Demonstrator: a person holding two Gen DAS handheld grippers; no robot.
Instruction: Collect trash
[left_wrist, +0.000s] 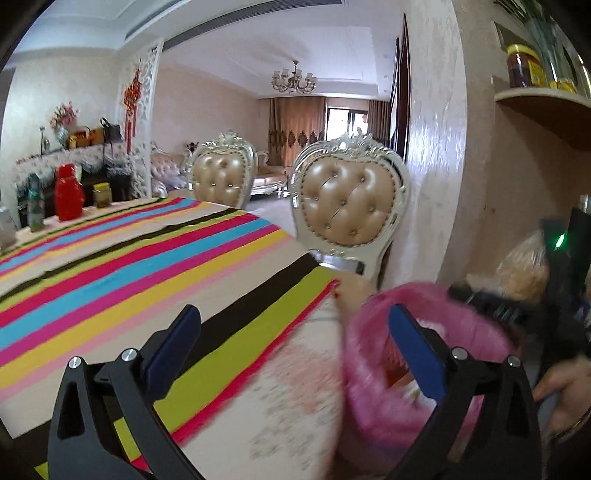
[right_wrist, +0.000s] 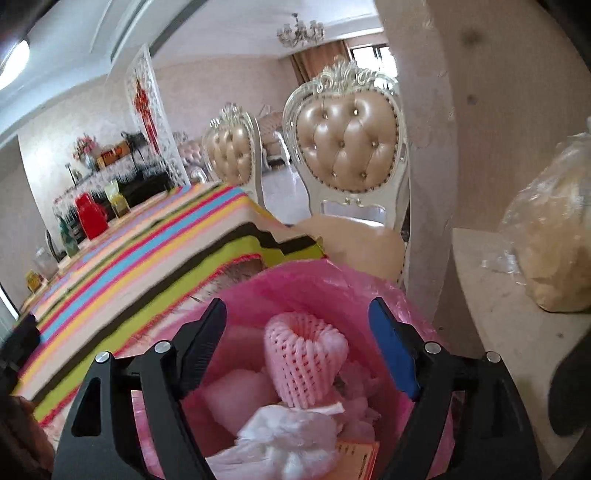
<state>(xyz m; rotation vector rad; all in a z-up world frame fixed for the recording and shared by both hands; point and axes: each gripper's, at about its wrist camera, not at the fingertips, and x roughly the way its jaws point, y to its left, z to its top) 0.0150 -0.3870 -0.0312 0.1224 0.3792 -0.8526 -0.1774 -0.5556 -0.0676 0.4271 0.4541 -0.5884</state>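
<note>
Right gripper (right_wrist: 295, 332) jaws wide apart and empty, poised directly above the pink foam-net fruit sleeve (right_wrist: 304, 356) lying on crumpled white tissue (right_wrist: 284, 439) inside the pink plastic-lined waste bin (right_wrist: 413, 306); left gripper (left_wrist: 291, 332) likewise fully spread, nothing between the pads, straddling the edge of the striped multicoloured tablecloth (left_wrist: 129, 266) beside that bin. Judged featherweight, soft and springy (no breakage risk), prone to crushing flat and slipping free. Best taken across the sleeve's rolled upper rim with light closure.
</note>
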